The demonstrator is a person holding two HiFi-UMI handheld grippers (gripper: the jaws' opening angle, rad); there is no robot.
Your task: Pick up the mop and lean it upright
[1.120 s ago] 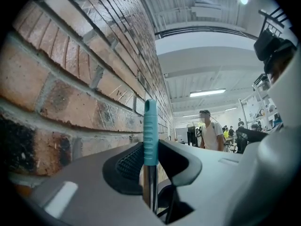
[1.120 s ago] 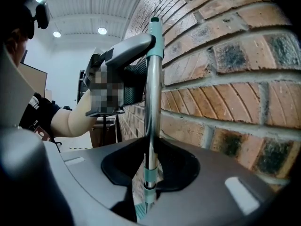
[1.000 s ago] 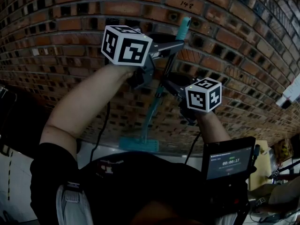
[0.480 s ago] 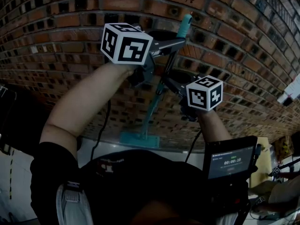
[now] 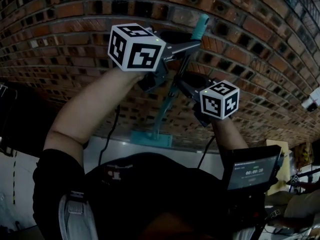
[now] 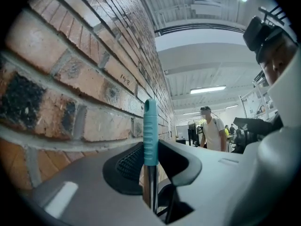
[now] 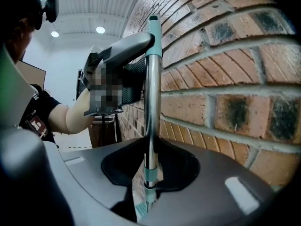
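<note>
So that the mop stood upright by the wall, the left gripper and right gripper each clenched it.

Black shirt, grey left gripper and right gripper bearing marker cubes

In the head view, the mop stood at frame centre before the brick wall, its pole slanting up to the upper right. The mop head lay below centre at the wall's foot. The left gripper sat above centre, jaws on either side of the pole near its top. The right gripper sat just below it, lower on the same pole. A screen was at lower right. In the left gripper view, a person stood far behind, right of centre.
</note>
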